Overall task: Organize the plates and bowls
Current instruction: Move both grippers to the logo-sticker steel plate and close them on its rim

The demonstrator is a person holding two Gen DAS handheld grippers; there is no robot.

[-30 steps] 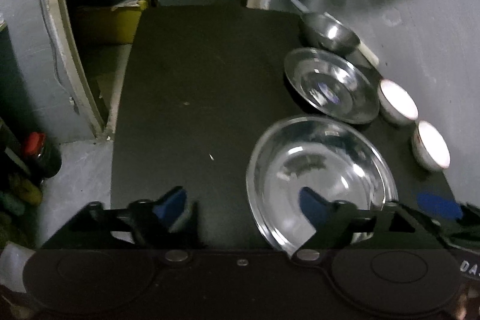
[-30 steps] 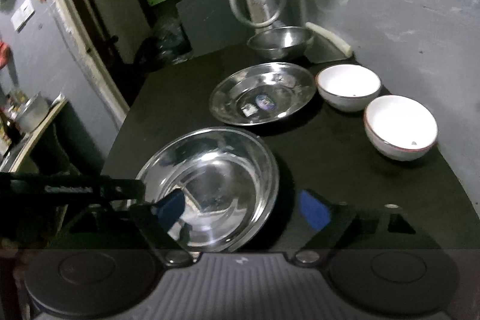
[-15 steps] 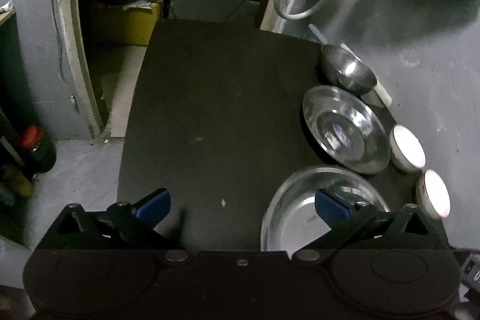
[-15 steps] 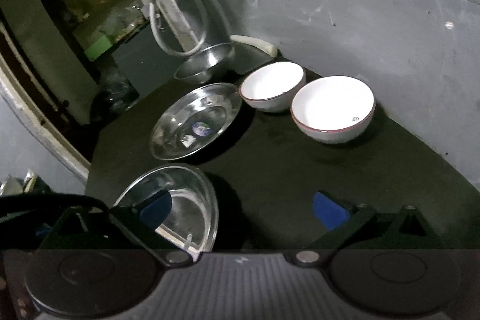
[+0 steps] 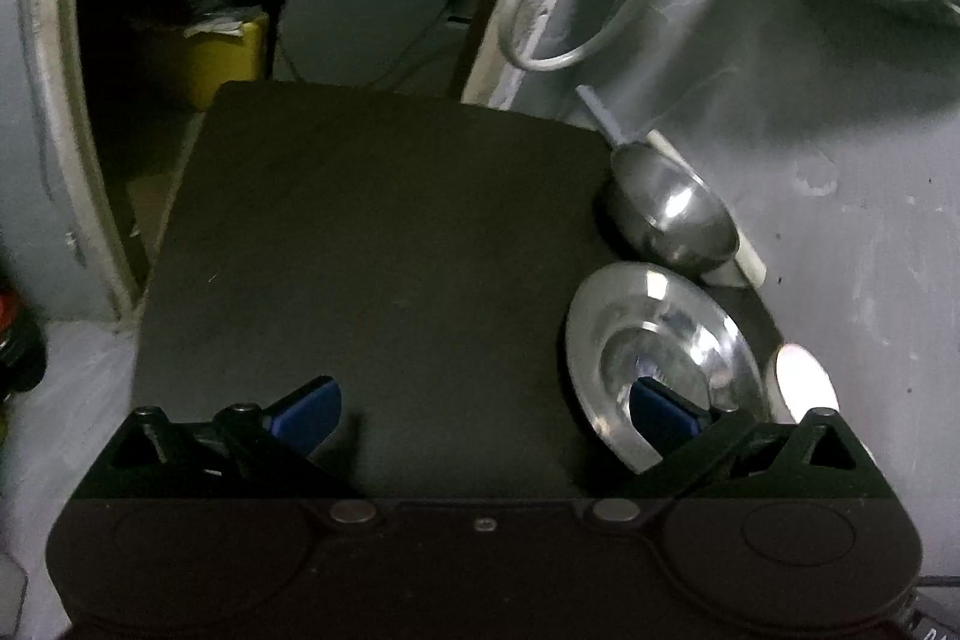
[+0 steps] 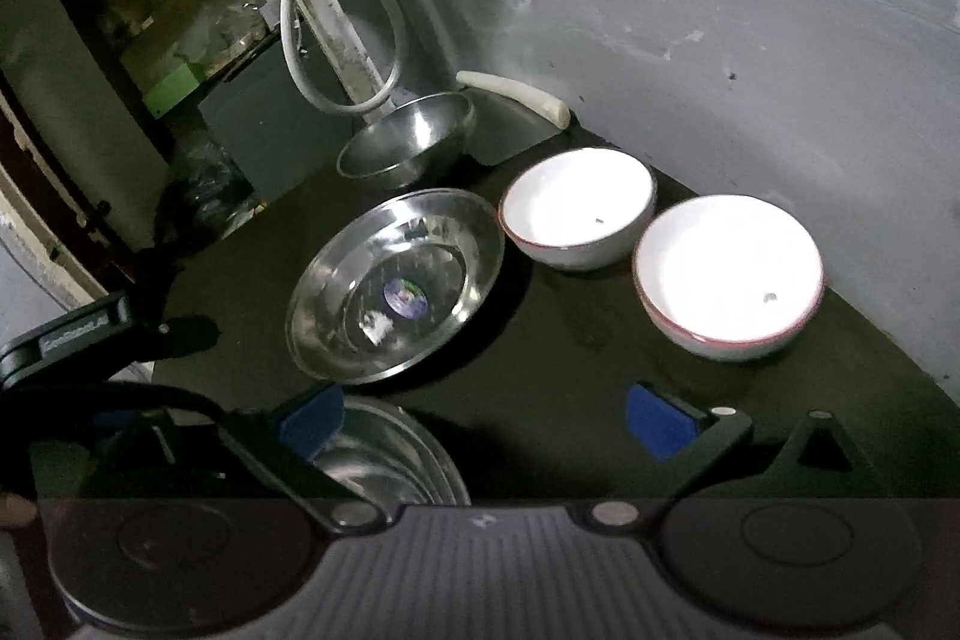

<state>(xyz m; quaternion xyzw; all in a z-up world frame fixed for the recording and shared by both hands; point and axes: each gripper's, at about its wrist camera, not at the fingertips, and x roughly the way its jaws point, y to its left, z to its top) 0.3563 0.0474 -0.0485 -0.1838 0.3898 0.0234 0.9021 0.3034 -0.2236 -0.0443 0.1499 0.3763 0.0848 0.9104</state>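
While both grippers hang above the dark table (image 5: 384,244), neither grasps anything: the left gripper (image 5: 480,412) has its blue pads spread wide over bare tabletop and the rim of a steel plate, and the right gripper (image 6: 486,421) is likewise spread, with nothing between its pads.

Along the table's wall-side edge the dishes sit in a row. At the far corner stands a small steel bowl (image 6: 408,142), deep and shiny, with a white tube-like thing (image 6: 516,95) lying behind it against the grey wall (image 6: 720,10). Next comes the shallow steel plate (image 6: 396,280), mirror-bright, with a round sticker in its middle; its far rim lies just beside the steel bowl. Right of the plate, toward the wall, two white bowls with thin red rims stand just beside each other: the farther white bowl (image 6: 579,208) close to the plate's rim, the nearer white bowl (image 6: 729,277) near the table's wall-side edge. Both are upright and look empty apart from a tiny dark speck inside each.

Closest to the near edge, a large steel basin (image 6: 390,454) shows partly under the right gripper's left pad.
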